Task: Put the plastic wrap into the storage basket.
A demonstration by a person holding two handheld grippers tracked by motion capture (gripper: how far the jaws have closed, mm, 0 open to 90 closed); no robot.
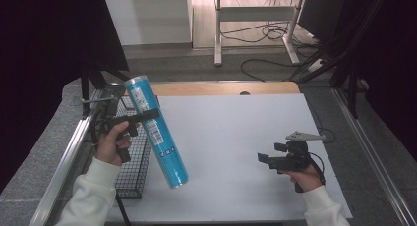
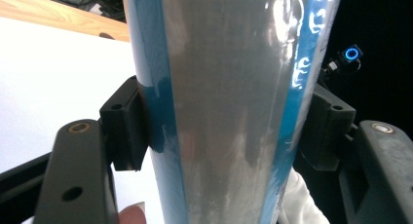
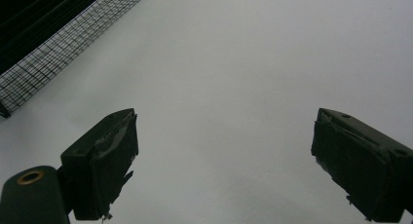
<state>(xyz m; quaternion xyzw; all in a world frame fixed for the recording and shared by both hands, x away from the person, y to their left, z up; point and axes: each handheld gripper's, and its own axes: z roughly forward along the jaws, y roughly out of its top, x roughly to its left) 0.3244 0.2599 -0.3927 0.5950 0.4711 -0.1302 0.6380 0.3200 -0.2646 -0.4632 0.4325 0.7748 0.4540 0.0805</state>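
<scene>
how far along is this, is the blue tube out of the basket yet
Done: the left gripper has clamped the blue tube and holds it tilted in the air beside the wire basket. Left: setting it down on the white table. The right gripper is open and idle.

There is one blue tube (image 1: 156,132), one black wire basket (image 1: 134,164) and one table (image 1: 236,152) with a white top. Two grippers: the left gripper (image 1: 147,114) and the right gripper (image 1: 263,158), each in one of the person's two hands.
</scene>
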